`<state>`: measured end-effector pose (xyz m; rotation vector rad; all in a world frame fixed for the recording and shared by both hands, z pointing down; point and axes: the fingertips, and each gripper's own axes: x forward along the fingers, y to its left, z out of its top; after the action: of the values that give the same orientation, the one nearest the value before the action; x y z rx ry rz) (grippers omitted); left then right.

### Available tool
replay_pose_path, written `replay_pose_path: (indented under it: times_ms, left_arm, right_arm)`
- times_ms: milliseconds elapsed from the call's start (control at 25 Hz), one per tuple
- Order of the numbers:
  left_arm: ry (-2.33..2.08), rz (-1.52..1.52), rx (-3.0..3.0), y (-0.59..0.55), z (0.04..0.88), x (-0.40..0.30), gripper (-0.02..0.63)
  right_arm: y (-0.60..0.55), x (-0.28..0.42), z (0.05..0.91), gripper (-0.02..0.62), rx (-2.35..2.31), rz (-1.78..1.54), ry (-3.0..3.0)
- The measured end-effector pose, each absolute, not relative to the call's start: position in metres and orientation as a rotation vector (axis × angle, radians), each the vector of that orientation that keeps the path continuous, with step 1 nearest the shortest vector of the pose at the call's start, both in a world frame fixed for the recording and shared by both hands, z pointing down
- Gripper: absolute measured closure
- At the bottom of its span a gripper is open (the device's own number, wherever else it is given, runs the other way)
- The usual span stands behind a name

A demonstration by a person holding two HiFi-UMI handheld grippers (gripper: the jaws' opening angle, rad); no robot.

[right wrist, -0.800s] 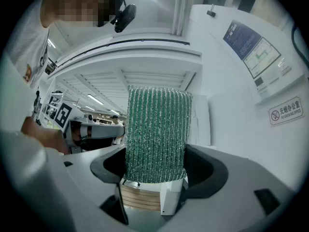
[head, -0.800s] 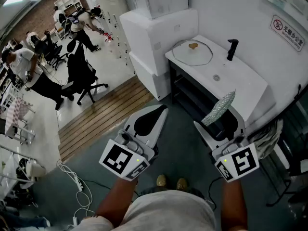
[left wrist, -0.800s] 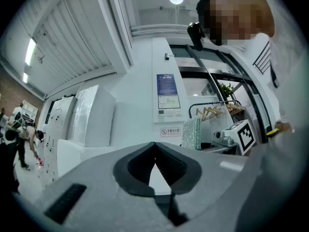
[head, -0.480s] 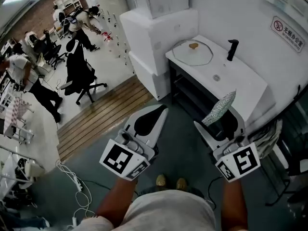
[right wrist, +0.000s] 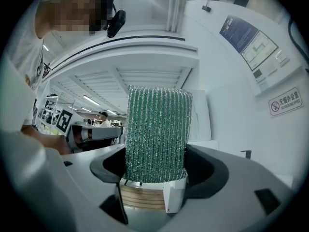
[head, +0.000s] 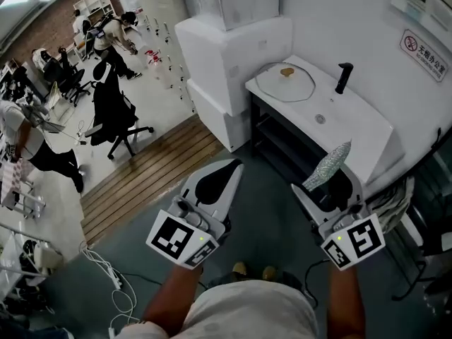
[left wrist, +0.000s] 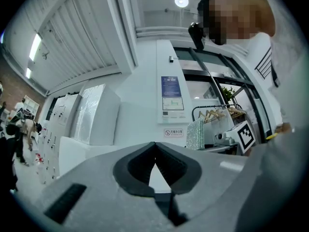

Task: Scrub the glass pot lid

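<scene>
left tongs closed, empty | right tongs grip scrub pad | glass lid well ahead on counter

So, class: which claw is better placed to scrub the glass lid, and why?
Right claw: it's shut on the green scrubbing pad. The left claw is shut and empty; the glass lid lies ahead.

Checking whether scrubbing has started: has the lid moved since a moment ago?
No. The lid still lies on the counter, same spot left of the faucet.
</scene>
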<state>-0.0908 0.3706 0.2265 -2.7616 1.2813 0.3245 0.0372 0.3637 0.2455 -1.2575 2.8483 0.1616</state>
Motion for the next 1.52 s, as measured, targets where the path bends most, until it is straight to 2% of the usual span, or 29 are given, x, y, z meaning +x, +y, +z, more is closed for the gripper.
replay_pose_path:
  times_ms: [280,760,1520]
  left_arm:
    - [1.241,0.345,-2.793,0.354,0.237,-0.12,0.591]
    - [1.232,0.32,-2.814,0.288,0.243,-0.13,0.591]
    - [1.366,0.227,-2.786,0.072,0.255,-0.071,0.591]
  right_arm:
    - [0.353,0.018,0.248,0.247,-1.332,0.188,2.834]
    - [0.289,0.021,0.251,0.247,-1.385,0.167,2.803]
    - [0.088,0.092,0.255,0.247,-1.294,0.11,2.85]
